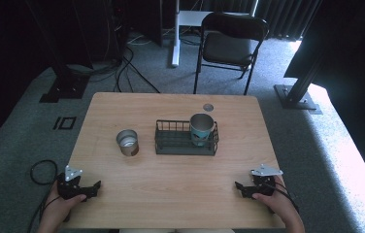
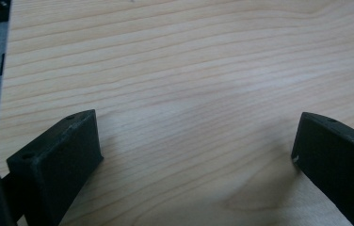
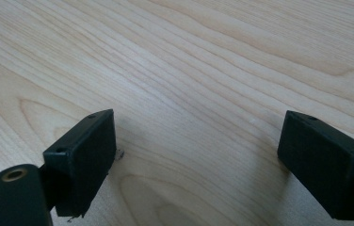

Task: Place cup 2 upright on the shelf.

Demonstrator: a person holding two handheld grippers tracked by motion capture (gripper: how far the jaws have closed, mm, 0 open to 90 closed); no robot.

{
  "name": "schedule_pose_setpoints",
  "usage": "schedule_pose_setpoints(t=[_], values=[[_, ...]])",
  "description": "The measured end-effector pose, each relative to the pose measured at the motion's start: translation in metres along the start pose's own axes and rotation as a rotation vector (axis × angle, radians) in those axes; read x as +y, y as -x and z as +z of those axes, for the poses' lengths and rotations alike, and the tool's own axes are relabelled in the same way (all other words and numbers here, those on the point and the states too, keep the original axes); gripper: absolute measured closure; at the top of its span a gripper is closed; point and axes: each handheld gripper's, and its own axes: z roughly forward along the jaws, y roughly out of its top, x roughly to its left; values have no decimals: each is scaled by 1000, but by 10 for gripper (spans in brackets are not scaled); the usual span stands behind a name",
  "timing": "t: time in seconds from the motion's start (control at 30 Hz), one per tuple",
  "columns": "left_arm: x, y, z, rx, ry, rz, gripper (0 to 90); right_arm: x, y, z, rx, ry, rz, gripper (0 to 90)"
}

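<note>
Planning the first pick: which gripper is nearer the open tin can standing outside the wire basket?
Left. The left gripper rests at the table's near-left corner, just short of the tin can; the right gripper sits at the near-right corner, farther off.

The left gripper [image 1: 94, 186] sits low at about 7 o'clock, held in the person's left hand [image 1: 61, 204]. Its jaws stand wide apart (nothing is between them) and point toward 3 o'clock. The right gripper [image 1: 239, 186] sits at about 5 o'clock in the right hand [image 1: 275, 199], jaws wide apart too, pointing toward 9 o'clock.
</note>
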Motion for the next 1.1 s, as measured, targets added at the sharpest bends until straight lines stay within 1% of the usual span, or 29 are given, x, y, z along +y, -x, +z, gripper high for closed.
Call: schedule_pose_setpoints(t=[0.17,0.2,0.3,0.37,0.4,0.47,0.53,0.6,0.73,0.9,1.0,1.1], values=[[-1,5,-1,-22,-1,23,23,0,0,0,0,0,1,116],[-1,5,-1,-22,-1,23,23,0,0,0,0,0,1,116],[0,9,-2,-25,-1,46,23,0,0,0,0,0,1,116],[1,11,-2,-23,4,49,23,0,0,0,0,0,1,117],[1,12,-2,-25,8,44,23,0,0,0,0,0,1,116],[2,13,-1,-38,12,42,23,0,0,0,0,0,1,116],[4,14,0,-52,14,55,23,0,0,0,0,0,0,116],[4,14,0,-53,15,59,23,0,0,0,0,0,0,116],[9,17,4,-62,35,55,23,0,0,0,0,0,1,117],[17,22,6,-72,52,71,24,0,0,0,0,0,1,117],[20,25,7,-83,51,85,24,0,0,0,0,0,1,117],[23,28,9,-96,57,85,23,0,0,0,0,0,1,117]])
